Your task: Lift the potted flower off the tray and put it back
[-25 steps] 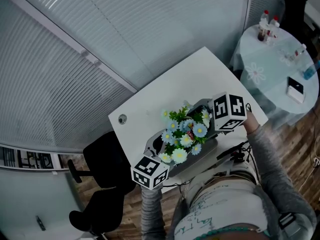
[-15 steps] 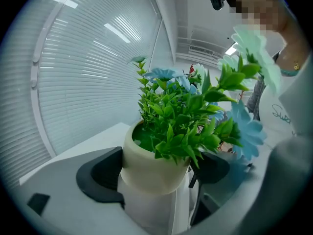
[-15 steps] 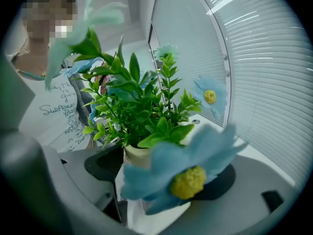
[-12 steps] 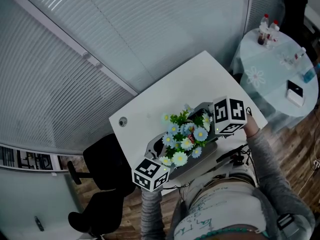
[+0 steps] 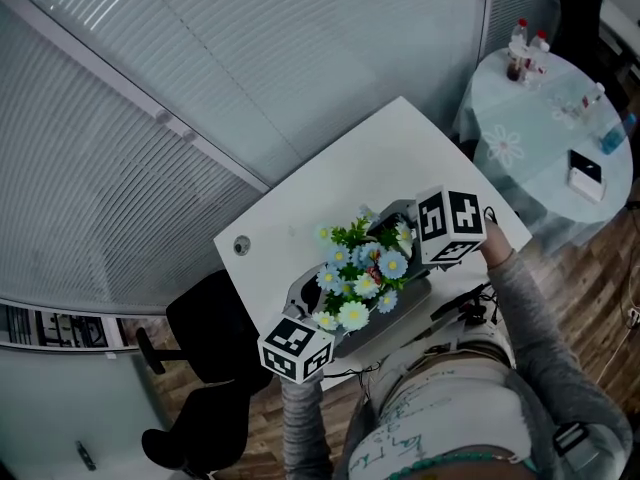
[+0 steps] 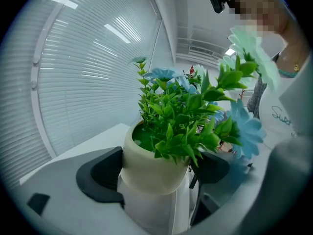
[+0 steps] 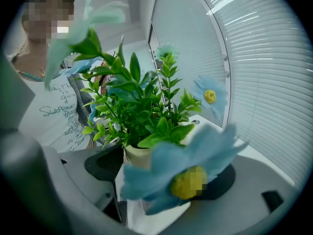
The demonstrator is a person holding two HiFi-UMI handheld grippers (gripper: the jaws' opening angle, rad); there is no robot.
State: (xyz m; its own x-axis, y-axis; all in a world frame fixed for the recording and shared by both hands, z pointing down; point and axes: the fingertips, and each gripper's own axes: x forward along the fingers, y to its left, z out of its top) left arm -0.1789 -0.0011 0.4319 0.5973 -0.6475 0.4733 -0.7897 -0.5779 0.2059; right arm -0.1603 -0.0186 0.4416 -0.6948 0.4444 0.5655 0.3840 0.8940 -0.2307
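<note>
A potted flower (image 5: 360, 268) of pale blue, yellow-centred daisies and bright green leaves, set in a rounded cream pot (image 6: 154, 165), sits over the near edge of the white table (image 5: 330, 183), in front of the person's torso. The left gripper (image 6: 159, 173) reaches in from the near left and the right gripper (image 7: 161, 173) from the right, their marker cubes (image 5: 296, 348) (image 5: 450, 225) flanking the blooms. The left gripper's fingers (image 6: 100, 173) are spread wide and clasp the pot, one dark pad flat on its side and the other against the opposite side, partly behind leaves. The right gripper's fingers (image 7: 105, 163) are spread just as wide around the same pot, with one pad at its rim. A blurred blue bloom (image 7: 181, 175) close to the lens covers the far pad's contact. Whether the pot rests on anything cannot be made out.
</note>
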